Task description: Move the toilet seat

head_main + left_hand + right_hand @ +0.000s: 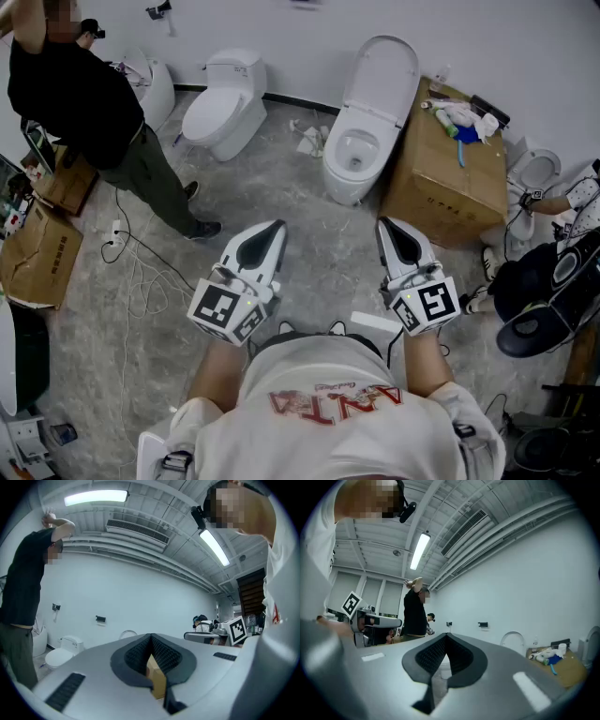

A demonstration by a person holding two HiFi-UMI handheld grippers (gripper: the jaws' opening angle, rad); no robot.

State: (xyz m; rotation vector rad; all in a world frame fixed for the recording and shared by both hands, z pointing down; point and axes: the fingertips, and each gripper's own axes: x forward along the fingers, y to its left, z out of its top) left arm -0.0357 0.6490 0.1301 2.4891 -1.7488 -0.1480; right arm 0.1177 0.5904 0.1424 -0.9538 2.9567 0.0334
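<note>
Left gripper (270, 230), right gripper (388, 228) — jaws closed, both empty, held level side by side. Toilet seat (382, 80) — upright on toilet (347, 173) ahead, well apart from both, just beside cardboard box (441, 183).

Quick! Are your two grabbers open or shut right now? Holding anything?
Left hand-held gripper: shut, holding nothing.
Right hand-held gripper: shut, holding nothing.

The open toilet (361, 141) stands against the wall (281, 37), a cardboard box (441, 183) just right, a second toilet (223, 112) left.
</note>
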